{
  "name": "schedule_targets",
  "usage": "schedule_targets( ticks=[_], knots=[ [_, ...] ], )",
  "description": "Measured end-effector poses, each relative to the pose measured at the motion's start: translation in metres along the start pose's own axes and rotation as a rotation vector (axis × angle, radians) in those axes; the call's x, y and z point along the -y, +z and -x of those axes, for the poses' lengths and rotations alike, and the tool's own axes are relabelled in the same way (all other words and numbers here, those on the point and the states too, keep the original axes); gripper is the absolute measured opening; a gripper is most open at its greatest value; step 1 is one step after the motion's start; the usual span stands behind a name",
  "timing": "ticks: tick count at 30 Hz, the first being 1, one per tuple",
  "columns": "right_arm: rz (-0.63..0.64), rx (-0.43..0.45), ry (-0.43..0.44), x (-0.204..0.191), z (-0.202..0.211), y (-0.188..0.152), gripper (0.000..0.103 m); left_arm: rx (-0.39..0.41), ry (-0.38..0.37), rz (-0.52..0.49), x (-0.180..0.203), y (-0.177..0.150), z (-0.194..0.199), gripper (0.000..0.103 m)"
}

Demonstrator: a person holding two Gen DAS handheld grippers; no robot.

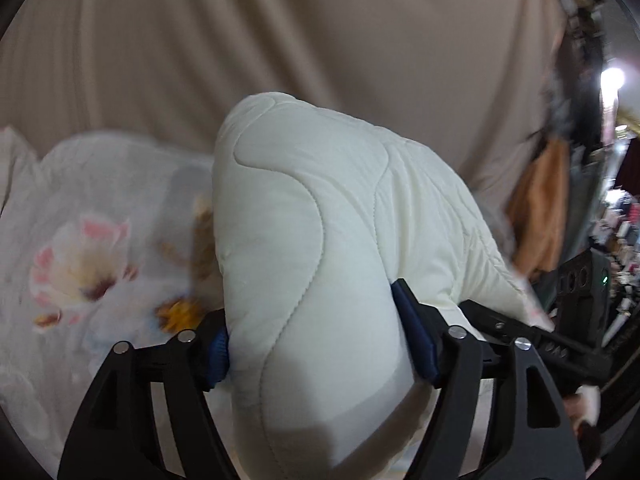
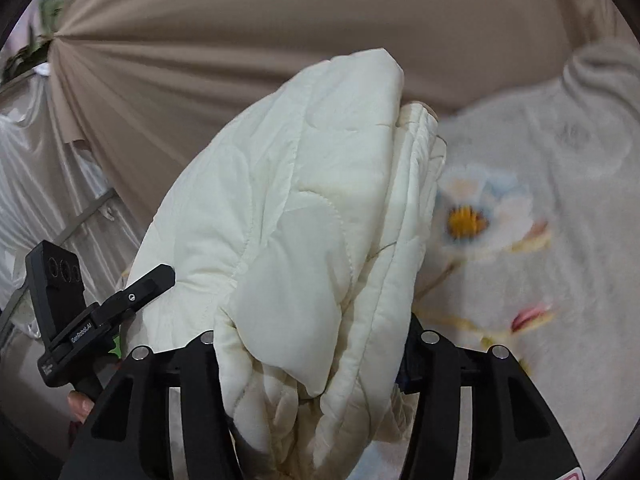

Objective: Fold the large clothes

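A white bedsheet (image 1: 80, 240) printed with pink and orange flowers covers the bed, blurred in both wrist views. Behind it hangs a taupe curtain (image 1: 280, 32), falling in long folds. At the far right of the left wrist view, an orange-brown bag (image 1: 540, 216) hangs before cluttered shelves (image 1: 616, 224).

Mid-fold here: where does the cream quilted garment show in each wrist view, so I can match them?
Left wrist: cream quilted garment fills the centre, bulging up between the left gripper fingers.
Right wrist: it rises centre-left, bunched between the right gripper fingers.
Shared landmark: floral sheet, left there, right here.
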State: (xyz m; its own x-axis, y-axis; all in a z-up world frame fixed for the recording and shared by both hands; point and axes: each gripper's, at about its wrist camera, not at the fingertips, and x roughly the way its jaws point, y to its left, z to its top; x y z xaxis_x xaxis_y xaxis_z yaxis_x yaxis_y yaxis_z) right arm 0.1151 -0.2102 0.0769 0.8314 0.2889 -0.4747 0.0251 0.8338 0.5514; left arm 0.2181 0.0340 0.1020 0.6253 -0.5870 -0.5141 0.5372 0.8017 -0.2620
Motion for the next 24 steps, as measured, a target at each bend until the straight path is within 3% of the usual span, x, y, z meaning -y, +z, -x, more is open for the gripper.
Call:
schedule_targets(
  ticks=[2,3,4,5,8,10,12,14,17,20,24],
  knots=[
    [-0.092,-0.129,-0.037,0.033,-0.031,-0.015,0.054,-0.116,0.096,0.047,-0.03,-0.022,-0.03,0.07],
    [-0.125,-0.107,0.05,0.046,-0.027,-0.023,0.059,-0.103,0.076,0.07,-0.041,-0.029,-0.028,0.07],
    [-0.129,-0.091,0.056,0.05,-0.018,-0.026,0.059,-0.069,0.061,0.09,-0.05,-0.033,-0.016,0.071],
    [-0.116,-0.078,0.031,0.051,-0.007,-0.028,0.065,-0.048,0.072,0.094,-0.055,-0.034,-0.004,0.07],
    [-0.067,0.02,-0.066,0.041,0.039,-0.025,0.064,0.009,0.145,0.071,-0.056,-0.026,0.031,0.069],
    [-0.014,0.064,-0.092,0.023,0.059,-0.022,0.05,0.022,0.174,0.054,-0.044,-0.019,0.045,0.069],
    [0.056,0.08,-0.137,0.0,0.065,-0.02,0.019,0.021,0.194,0.022,-0.027,-0.014,0.05,0.069],
    [0.153,0.073,-0.182,-0.028,0.058,-0.024,0.002,0.009,0.225,-0.021,-0.005,-0.016,0.043,0.069],
    [0.295,0.041,-0.3,-0.058,0.025,-0.037,0.0,-0.021,0.292,-0.082,0.015,-0.03,0.021,0.069],
    [0.35,-0.004,-0.426,-0.055,-0.003,-0.05,0.0,-0.063,0.33,-0.092,0.014,-0.047,-0.001,0.07],
    [0.345,-0.07,-0.469,-0.032,-0.035,-0.063,0.0,-0.062,0.309,-0.085,0.011,-0.057,-0.008,0.072]
  ],
)
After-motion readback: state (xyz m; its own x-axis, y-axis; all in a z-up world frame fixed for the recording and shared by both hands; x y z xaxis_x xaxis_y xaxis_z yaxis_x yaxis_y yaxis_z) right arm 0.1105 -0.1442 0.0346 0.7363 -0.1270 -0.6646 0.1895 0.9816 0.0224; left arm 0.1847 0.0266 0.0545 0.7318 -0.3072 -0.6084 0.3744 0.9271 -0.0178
